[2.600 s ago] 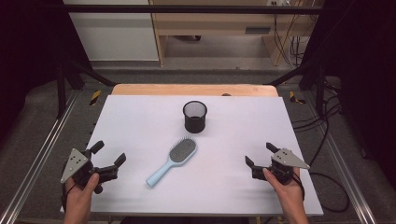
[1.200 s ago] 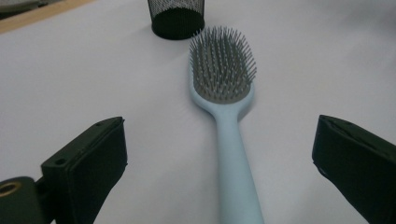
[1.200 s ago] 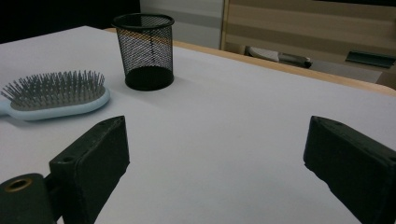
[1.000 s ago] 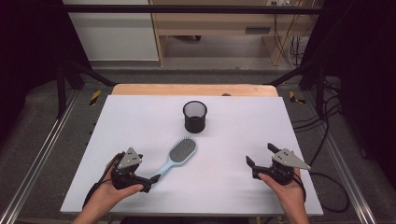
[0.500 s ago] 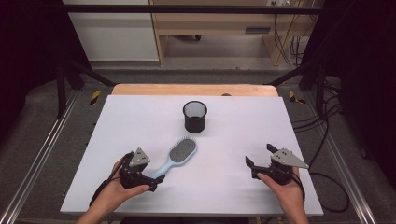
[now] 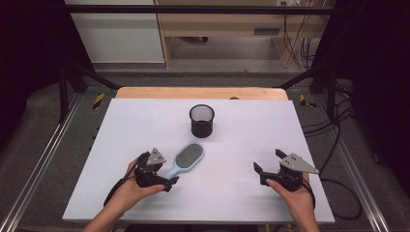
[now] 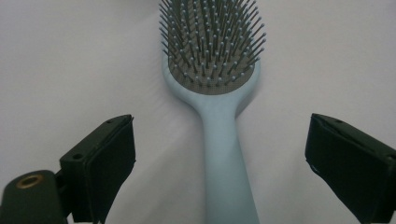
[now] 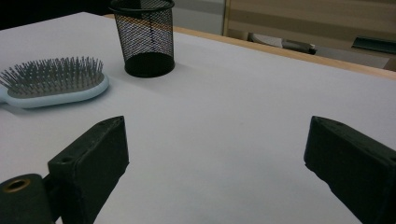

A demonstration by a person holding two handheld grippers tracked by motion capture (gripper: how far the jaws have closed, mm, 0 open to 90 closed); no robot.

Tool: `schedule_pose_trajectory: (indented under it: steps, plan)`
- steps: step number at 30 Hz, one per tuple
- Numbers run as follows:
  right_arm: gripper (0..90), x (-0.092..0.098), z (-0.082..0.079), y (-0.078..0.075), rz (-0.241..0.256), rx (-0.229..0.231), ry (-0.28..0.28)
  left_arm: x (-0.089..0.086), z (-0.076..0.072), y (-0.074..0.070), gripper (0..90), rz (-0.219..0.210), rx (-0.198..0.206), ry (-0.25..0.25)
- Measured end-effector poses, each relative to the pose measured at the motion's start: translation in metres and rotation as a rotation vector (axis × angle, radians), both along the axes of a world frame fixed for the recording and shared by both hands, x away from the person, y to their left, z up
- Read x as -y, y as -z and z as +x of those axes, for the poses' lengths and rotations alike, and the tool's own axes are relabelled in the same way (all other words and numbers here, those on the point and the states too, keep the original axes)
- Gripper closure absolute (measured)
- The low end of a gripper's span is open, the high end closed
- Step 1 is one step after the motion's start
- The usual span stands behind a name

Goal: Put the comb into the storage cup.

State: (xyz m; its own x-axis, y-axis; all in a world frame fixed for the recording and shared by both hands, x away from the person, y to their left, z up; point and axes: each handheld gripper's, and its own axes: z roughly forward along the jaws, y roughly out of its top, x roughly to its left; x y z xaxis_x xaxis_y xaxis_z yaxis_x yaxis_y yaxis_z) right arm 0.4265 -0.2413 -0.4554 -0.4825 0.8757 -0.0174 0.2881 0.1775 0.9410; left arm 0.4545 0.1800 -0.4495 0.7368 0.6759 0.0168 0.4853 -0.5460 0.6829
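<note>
Left claw (image 6: 167,182) sits low over the white bench (image 6: 121,125), released, its two black jaws spread wide with the pale blue hairbrush (image 6: 184,160) handle running straight up the gap between them. Seen along the left claw (image 7: 219,154) from its own camera, the hairbrush (image 7: 212,84) lies dead in line with it: handle end nearest, bristled head pointing away, bristles up. Neither jaw touches the handle; there is bare bench on both sides of it. From above, the brush's long axis slants from the person's near left toward the far right, so its head points roughly at the black mesh cup (image 6: 201,120) standing upright farther back near the middle of the bench, apart from the brush.

I'd judge the left hand is the one placed for a grab, since closing the jaws would pinch the handle across its width. Right claw (image 6: 267,162) rests near the right front of the bench, well apart from the brush, also released and holding nothing; from its camera the mesh cup (image 8: 144,37) and brush lie off to its left.
</note>
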Motion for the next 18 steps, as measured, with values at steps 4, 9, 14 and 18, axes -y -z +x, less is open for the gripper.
schedule_pose_trajectory:
  steps: [4, 9, 14, 18]
  plan:
    - [6.5, 0.000, 0.000, 0.000, 0.001, -0.002, 0.000, 0.004, 0.005, 0.003, 8.6, -0.002, -0.010, -0.008]
    - [6.6, 0.001, 0.001, 0.000, 0.003, -0.005, 0.000, 0.009, 0.008, 0.007, 18.5, 0.006, -0.046, -0.014]
    - [6.6, 0.001, 0.001, 0.001, 0.003, -0.006, -0.002, 0.012, 0.009, 0.009, 36.0, 0.017, -0.071, -0.004]
    - [6.9, 0.001, 0.001, 0.001, 0.005, -0.007, -0.002, 0.014, 0.011, 0.011, 44.7, 0.020, -0.095, -0.007]
